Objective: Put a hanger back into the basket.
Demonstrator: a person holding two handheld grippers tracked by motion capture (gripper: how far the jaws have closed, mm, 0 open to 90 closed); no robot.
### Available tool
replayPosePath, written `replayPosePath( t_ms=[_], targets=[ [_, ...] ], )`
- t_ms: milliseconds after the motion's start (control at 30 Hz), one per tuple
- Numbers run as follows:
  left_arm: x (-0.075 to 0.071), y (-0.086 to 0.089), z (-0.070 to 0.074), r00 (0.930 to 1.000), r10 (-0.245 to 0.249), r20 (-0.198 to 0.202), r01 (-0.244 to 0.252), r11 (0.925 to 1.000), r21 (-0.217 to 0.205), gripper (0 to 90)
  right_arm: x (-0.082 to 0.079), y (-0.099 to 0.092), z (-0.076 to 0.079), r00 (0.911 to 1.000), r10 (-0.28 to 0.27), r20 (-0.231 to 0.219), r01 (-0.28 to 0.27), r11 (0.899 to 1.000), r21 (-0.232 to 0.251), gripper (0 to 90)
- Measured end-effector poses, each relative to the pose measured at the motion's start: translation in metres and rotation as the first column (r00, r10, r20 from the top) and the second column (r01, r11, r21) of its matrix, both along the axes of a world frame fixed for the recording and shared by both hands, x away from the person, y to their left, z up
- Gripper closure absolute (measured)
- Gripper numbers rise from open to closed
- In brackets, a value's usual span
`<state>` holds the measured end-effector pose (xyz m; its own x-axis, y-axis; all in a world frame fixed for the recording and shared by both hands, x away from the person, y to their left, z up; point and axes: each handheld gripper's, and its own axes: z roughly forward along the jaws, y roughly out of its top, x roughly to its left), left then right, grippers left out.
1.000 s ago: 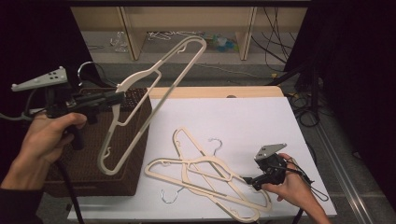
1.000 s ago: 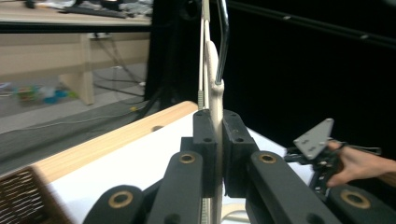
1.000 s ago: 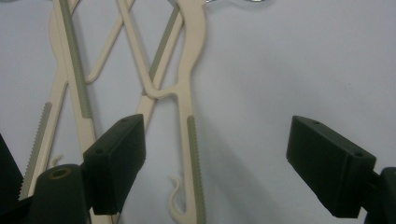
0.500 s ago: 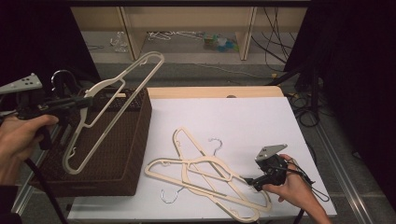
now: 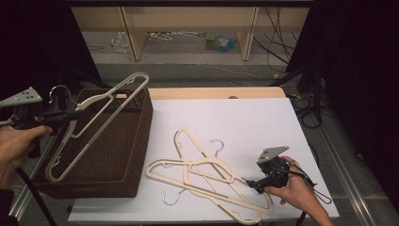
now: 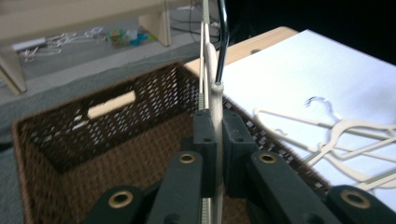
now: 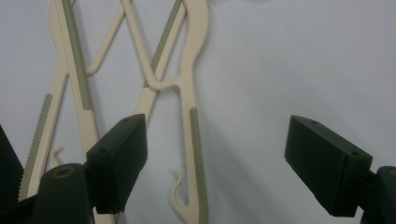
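The left gripper (image 5: pixel 70 115) is squeezing a cream plastic hanger (image 5: pixel 96 123), its long side tilting down over the brown woven basket (image 5: pixel 120 162).

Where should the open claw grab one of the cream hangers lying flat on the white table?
Probably the nearest hanger's straight arm, from above. It lies flat on the table, and the right claw already hangs open beside it, so its jaws could straddle that thin bar.

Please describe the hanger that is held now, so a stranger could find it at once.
Find the dark brown woven basket left of the white table. Above it, the left tongs pinch a cream plastic hanger. Only this one is lifted; the other cream hangers lie flat.
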<state>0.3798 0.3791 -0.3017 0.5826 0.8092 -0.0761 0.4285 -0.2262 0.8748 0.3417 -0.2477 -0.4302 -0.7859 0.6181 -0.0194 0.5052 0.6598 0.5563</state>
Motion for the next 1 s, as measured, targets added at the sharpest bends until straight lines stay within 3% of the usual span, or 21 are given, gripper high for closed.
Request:
replayPosePath(
  t_ms=[233, 333, 433, 633, 833, 933, 1000],
  targets=[
    [0.007, 0.009, -0.021, 0.999, 0.016, -0.042, -0.015, 0.9993, 0.034, 85.6, -0.002, 0.001, 0.0, 0.9995, -0.017, -0.027, 0.017, 1.0, 0.001, 22.1],
    [0.009, 0.011, -0.029, 0.9979, 0.022, -0.062, -0.019, 0.999, 0.04, 85.6, -0.001, 0.001, -0.002, 0.9999, -0.011, 0.006, 0.011, 1.0, 0.002, 22.1],
    [0.012, 0.009, -0.036, 0.9967, 0.024, -0.077, -0.021, 0.9986, 0.049, 85.6, -0.001, 0.001, -0.001, 1.0, -0.006, -0.004, 0.006, 1.0, -0.002, 22.2],
    [0.022, 0.01, -0.055, 0.9899, 0.064, -0.127, -0.055, 0.9959, 0.073, 85.5, -0.001, 0.001, -0.001, 0.9999, -0.002, -0.016, 0.002, 1.0, 0.0, 22.2],
    [0.03, 0.008, -0.077, 0.9834, 0.07, -0.167, -0.055, 0.9938, 0.097, 85.3, -0.001, 0.001, -0.003, 1.0, 0.008, -0.003, -0.008, 1.0, 0.0, 22.2],
    [0.033, 0.008, -0.086, 0.9803, 0.091, -0.175, -0.074, 0.9923, 0.099, 85.1, -0.001, 0.001, -0.003, 0.9999, 0.009, -0.004, -0.009, 1.0, 0.002, 22.2],
    [0.033, 0.007, -0.088, 0.9811, 0.108, -0.161, -0.091, 0.9898, 0.109, 84.3, -0.001, 0.001, -0.002, 0.9998, 0.013, -0.013, -0.013, 1.0, -0.002, 22.2]
  ],
)
